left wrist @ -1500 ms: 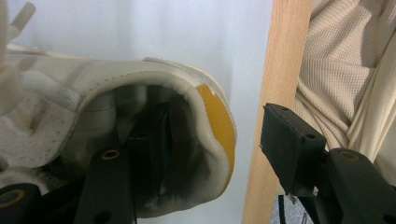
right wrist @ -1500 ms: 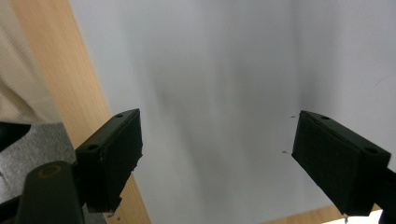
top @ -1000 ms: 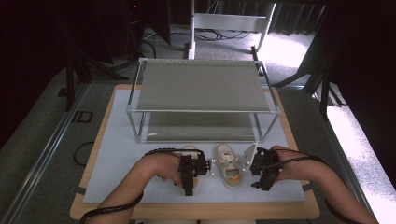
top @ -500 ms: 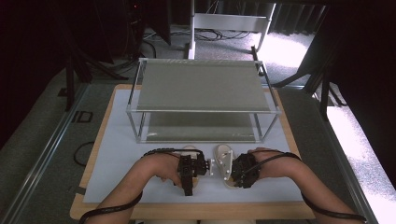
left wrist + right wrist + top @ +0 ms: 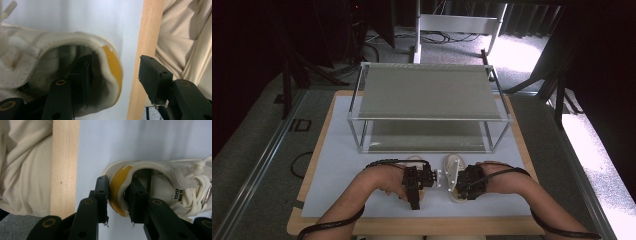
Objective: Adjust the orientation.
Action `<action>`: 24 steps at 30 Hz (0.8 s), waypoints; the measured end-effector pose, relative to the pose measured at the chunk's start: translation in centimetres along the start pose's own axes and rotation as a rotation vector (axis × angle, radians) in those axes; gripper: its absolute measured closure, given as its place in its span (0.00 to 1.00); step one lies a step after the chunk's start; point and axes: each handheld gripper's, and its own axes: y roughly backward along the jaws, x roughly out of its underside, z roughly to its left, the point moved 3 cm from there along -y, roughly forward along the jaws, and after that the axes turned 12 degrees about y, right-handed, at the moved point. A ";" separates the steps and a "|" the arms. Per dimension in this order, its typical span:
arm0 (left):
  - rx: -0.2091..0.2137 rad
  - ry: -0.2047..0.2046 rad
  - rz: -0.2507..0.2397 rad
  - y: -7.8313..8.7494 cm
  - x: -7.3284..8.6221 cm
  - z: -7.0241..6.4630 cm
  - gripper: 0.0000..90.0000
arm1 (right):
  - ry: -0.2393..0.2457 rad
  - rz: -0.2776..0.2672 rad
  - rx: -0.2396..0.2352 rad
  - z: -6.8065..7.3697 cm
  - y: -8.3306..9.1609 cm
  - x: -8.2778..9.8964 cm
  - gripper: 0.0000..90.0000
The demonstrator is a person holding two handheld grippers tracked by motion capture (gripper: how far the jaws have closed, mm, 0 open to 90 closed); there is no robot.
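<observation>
Two cream sneakers lie side by side on the white mat (image 5: 337,175), toes toward the rack. In the left gripper view, one jaw of my left gripper (image 5: 116,62) sits inside the left sneaker (image 5: 50,50). The other jaw stands clear of its yellow heel tab, so this gripper is open. My left gripper (image 5: 416,200) hangs over that sneaker's heel. My right gripper (image 5: 117,182) has just been closing. Its pads now pinch the yellow heel of the right sneaker (image 5: 162,177), one inside and one outside. From above, my right gripper (image 5: 460,192) covers the heel of the right sneaker (image 5: 451,167).
A metal-framed two-tier rack (image 5: 427,97) stands at the back of the mat. The wooden table edge (image 5: 412,225) runs just behind the heels, close to the person's beige shirt (image 5: 22,170). Cables trail along both forearms.
My right gripper came in from the right onto the right sneaker's heel and its jaws closed on it. The left gripper stayed where it was.
</observation>
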 end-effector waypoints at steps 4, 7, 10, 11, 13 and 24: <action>-0.005 0.005 -0.010 0.1 -0.1 0.0 0.49 | -0.024 0.046 0.008 0.6 -0.1 0.6 0.81; 0.008 0.000 -0.010 0.2 -0.1 0.0 0.49 | -0.037 0.051 0.007 0.9 -0.2 0.9 0.81; 0.010 0.005 -0.011 0.1 -0.3 0.0 0.49 | -0.063 0.034 -0.002 0.9 -0.4 1.0 0.80; 0.003 0.000 -0.007 0.0 -0.3 0.0 0.51 | -0.065 0.026 -0.001 0.8 -0.4 1.0 0.80; 0.011 0.020 -0.022 -0.3 -0.4 -0.1 0.52 | -0.055 0.010 0.004 0.7 -0.5 1.0 0.79; 0.008 -0.033 0.007 -0.9 -0.1 0.5 0.76 | -0.054 0.013 -0.036 0.5 -1.3 1.0 0.76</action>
